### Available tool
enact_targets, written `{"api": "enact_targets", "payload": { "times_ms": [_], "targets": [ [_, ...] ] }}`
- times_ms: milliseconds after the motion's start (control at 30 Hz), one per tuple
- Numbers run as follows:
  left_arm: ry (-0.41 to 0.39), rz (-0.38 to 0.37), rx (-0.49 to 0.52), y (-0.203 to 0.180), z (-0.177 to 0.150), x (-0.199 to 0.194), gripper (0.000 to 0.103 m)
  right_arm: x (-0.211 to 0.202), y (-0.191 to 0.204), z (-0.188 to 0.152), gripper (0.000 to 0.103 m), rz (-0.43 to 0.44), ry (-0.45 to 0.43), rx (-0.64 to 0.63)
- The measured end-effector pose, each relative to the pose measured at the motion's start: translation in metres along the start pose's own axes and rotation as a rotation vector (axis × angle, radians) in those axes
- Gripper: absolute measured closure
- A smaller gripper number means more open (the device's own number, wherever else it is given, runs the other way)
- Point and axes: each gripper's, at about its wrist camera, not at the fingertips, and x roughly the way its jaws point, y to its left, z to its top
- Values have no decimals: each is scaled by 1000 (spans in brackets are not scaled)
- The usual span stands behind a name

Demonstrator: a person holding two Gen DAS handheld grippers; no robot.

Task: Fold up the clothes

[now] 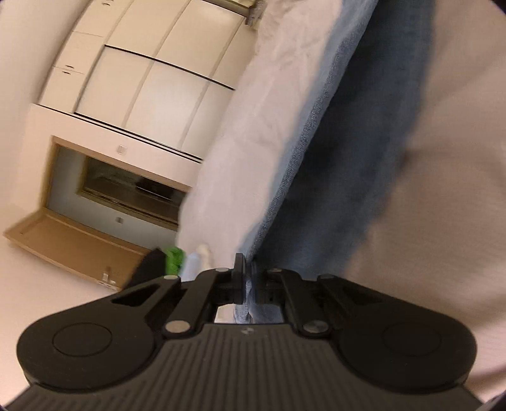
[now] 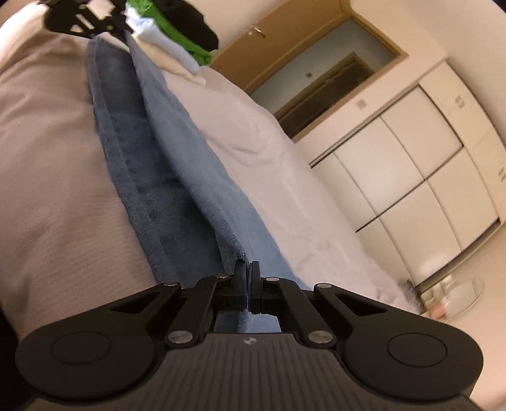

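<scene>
A blue terry cloth (image 2: 177, 151) lies stretched in a long, loosely doubled strip across the bed. In the right wrist view my right gripper (image 2: 247, 272) is shut on the cloth's near edge, with a thin blue line of fabric between the pads. At the far end, top left of that view, my left gripper (image 2: 121, 30) meets the other end of the strip. The left wrist view shows the left gripper (image 1: 248, 268) shut on the blue cloth (image 1: 332, 158), which runs out from between its fingers. Both views are strongly rolled.
The cloth rests between a white sheet (image 2: 262, 151) and a beige cover (image 2: 47, 158). A pile of green, black and white clothes (image 2: 177, 31) sits on the bed past the left gripper. Cream wardrobes (image 2: 427, 164) and a wooden door (image 2: 284, 47) stand beyond.
</scene>
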Motion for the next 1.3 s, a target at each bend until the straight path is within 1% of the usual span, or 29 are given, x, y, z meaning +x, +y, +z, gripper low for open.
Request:
{"api": "enact_targets", "payload": {
  "times_ms": [33, 133, 200, 300, 333, 400, 433, 467, 500, 533, 567, 600, 633, 667, 700, 767, 800, 833, 867, 900, 933, 967, 1000, 1067, 1133, 1167, 1233, 1300],
  "targets": [
    [11, -10, 15, -8, -3, 0, 99, 0, 3, -2, 103, 19, 11, -2],
    [51, 3, 78, -31, -8, 12, 99, 5, 19, -6, 103, 53, 37, -42],
    [61, 13, 61, -30, -5, 17, 98, 9, 26, -5, 103, 54, 47, -54],
    [72, -10, 27, -23, -7, 20, 97, 11, 23, -4, 103, 68, 56, -20],
    [79, -28, 33, -24, -9, 19, 97, 13, 23, -4, 102, 81, 68, -17],
    [102, -41, 27, -25, -15, 13, 96, 16, 23, -7, 94, 107, 95, -13],
    [124, -56, -12, -20, -14, 10, 96, 12, 20, -8, 89, 96, 94, 6],
    [143, -82, -88, -11, -14, 6, 96, 8, 18, -10, 76, 86, 93, 24],
    [156, -121, -197, 2, -13, 1, 95, 3, 12, -13, 66, 85, 90, 68],
    [164, -167, -317, 16, -12, -5, 94, -3, 1, -18, 64, 90, 88, 148],
    [162, -210, -445, 29, -11, -11, 94, -9, -12, -26, 59, 87, 98, 246],
    [148, -250, -574, 40, -9, -18, 93, -14, -26, -38, 55, 78, 114, 349],
    [125, -289, -691, 50, -6, -26, 93, -19, -39, -49, 55, 69, 130, 451],
    [86, -320, -781, 56, 1, -31, 91, -23, -53, -63, 55, 57, 148, 554],
    [43, -344, -855, 60, 10, -35, 89, -26, -68, -78, 55, 40, 164, 659],
    [-35, -389, -993, 64, 28, -37, 84, -32, -97, -109, 54, 1, 168, 857],
    [-51, -415, -1052, 62, 38, -31, 81, -34, -109, -121, 54, -14, 164, 934],
    [-36, -430, -1090, 56, 47, -22, 80, -34, -119, -133, 54, -25, 155, 999],
    [-20, -445, -1128, 50, 55, -12, 80, -31, -126, -144, 50, -26, 147, 1036],
    [-5, -460, -1166, 44, 64, -3, 80, -27, -130, -154, 42, -23, 142, 1058],
    [33, -465, -1192, 36, 71, 9, 80, -22, -133, -163, 39, -25, 155, 1065],
    [92, -451, -1200, 28, 73, 20, 80, -18, -132, -172, 39, -41, 190, 1052],
    [130, -430, -1215, 23, 71, 22, 80, -16, -129, -183, 40, -66, 234, 1032],
    [192, -388, -1247, 16, 67, 24, 80, -17, -132, -196, 41, -111, 277, 1025],
    [204, -349, -1295, 24, 66, 15, 83, -24, -140, -197, 40, -163, 299, 1050],
    [201, -338, -1308, 26, 67, 10, 82, -27, -142, -193, 39, -167, 284, 1060],
    [163, -344, -1300, 23, 77, 2, 78, -30, -144, -180, 38, -131, 209, 1070],
    [137, -345, -1281, 17, 88, -3, 72, -26, -140, -162, 32, -83, 157, 1046]
  ]
}}
